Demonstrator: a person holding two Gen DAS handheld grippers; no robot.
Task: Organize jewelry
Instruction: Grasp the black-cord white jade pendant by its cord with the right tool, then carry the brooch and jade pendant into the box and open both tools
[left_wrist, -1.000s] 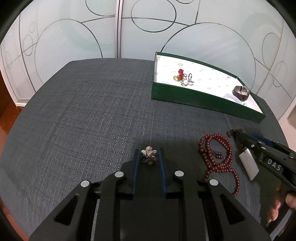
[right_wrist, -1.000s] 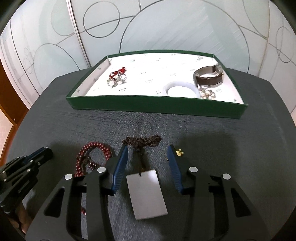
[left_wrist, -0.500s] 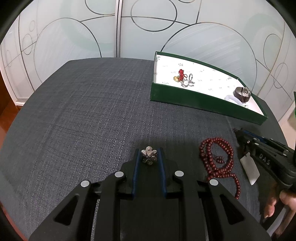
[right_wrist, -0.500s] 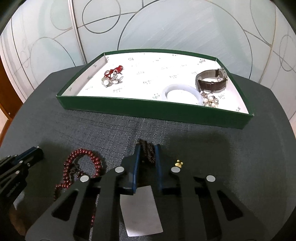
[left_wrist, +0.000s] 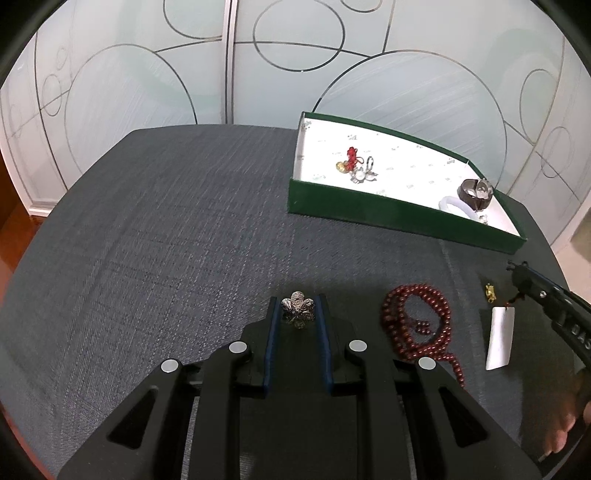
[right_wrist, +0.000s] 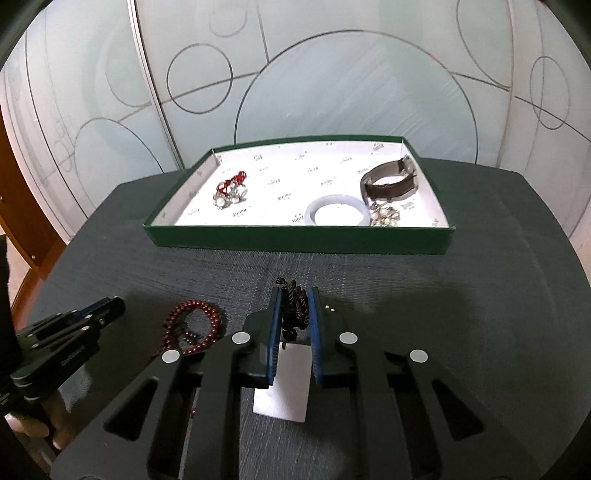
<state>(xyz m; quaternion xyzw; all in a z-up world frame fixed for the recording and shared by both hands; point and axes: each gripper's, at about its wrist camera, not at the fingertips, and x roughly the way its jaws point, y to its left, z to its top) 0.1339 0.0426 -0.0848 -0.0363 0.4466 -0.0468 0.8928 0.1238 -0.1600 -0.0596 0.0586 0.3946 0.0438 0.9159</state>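
While the left gripper (left_wrist: 297, 312) rests low over the dark woven table (left_wrist: 166, 229), its blue-lined jaws are clamped on a small silver flower brooch (left_wrist: 297, 312), which sits between the fingertips. Just to the right of that gripper lies a coiled string of dark red beads (left_wrist: 417, 325) on the table. Farther right, a tiny gold trinket (left_wrist: 490, 291) lies on the cloth just beside the tip of the right gripper (left_wrist: 521, 275), which enters from the right edge.

Seen from its own camera, the right gripper (right_wrist: 293, 306) has its jaws pressed together on a bundle of dark braided cord (right_wrist: 293, 308). A flat white pendant (right_wrist: 286, 384) hangs from that cord below and behind the fingertips, clear of the table in the left view. The red beads lie just to its left, and beyond them the left gripper reaches in from the lower left.

Ahead of both grippers sits a shallow green tray (right_wrist: 295, 242) with a white lining. Inside, far left of the right gripper's line, is a cluster of rings with a red cord (right_wrist: 231, 190); ahead and to the right are a pale bangle (right_wrist: 336, 210), a brown-strapped watch (right_wrist: 389, 181) and a small pearl piece (right_wrist: 384, 216) touching the bangle.
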